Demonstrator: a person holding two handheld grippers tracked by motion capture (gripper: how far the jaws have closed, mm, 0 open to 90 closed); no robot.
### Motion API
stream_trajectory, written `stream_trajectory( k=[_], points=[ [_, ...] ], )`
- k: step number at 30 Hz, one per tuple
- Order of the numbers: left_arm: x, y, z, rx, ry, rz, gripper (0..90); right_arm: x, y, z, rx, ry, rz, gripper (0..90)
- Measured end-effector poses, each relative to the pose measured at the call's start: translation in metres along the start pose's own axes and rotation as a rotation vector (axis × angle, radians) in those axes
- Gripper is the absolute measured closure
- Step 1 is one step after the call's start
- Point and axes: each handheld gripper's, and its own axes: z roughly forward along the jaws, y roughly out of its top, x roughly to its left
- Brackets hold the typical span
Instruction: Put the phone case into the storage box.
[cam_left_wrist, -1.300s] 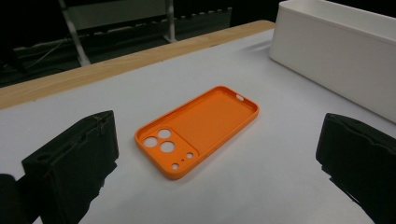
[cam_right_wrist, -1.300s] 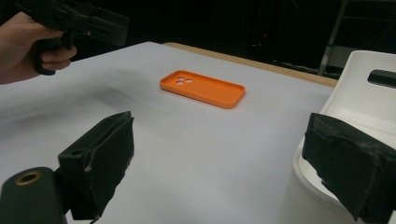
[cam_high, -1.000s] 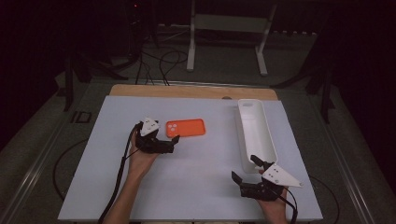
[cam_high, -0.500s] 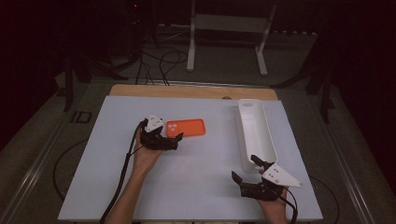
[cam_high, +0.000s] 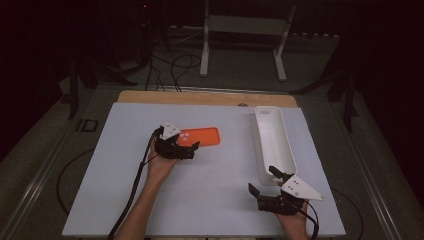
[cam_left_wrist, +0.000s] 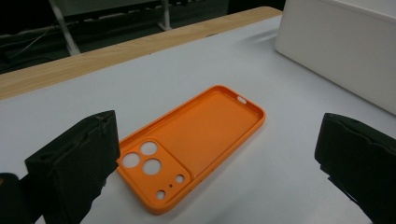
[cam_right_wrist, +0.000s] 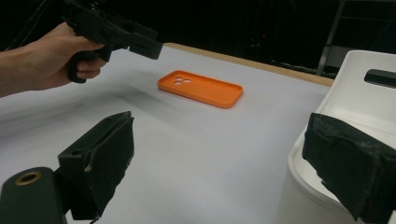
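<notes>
Seen from the high view, an orange phone case (cam_high: 199, 136) lies flat on the white table (cam_high: 210, 200), left of centre. The left gripper (cam_high: 190, 149) sits at the case's near-left end, its jaws spread and holding nothing; whether they touch the case cannot be told from up here. A long white bin (cam_high: 287, 150) stands well to the right of the case, running away from the person, with open table between the two. Its inside looks bare as far as it shows. The right gripper (cam_high: 264, 181) rests just at the bin's near end, jaws wide apart and empty. A strip of wood (cam_high: 150, 96) edges the table's far side, and cables (cam_high: 172, 65) and a white stand (cam_high: 245, 27) sit on the dark floor beyond.

Next, the left gripper view: the case (cam_left_wrist: 196, 144) lies hollow side up between the two black jaws, camera holes nearest, and both jaws stand clear of it. The bin's wall (cam_left_wrist: 345, 46) rises at the upper right, apart from the case.

Last, the right gripper view: the jaws gape with nothing between them. The bin's rim (cam_right_wrist: 327, 109) curves just beside the right-hand jaw. Farther off lies the case (cam_right_wrist: 201, 88), with the left gripper (cam_right_wrist: 140, 44) hovering over the table left of it.
</notes>
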Motion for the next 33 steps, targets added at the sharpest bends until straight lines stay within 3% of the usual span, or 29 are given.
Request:
stream_trajectory(
  k=[23, 33],
  points=[
    [-0.003, 0.007, 0.026, 0.023, 0.008, -0.012, 5.4, 0.0, 0.0, 0.0, -0.001, 0.002, 0.001, 9.1],
    [-0.005, 0.009, 0.042, 0.063, 0.039, -0.022, 17.3, 0.001, 0.0, 0.0, -0.003, 0.004, 0.001, 9.1]
  ],
)
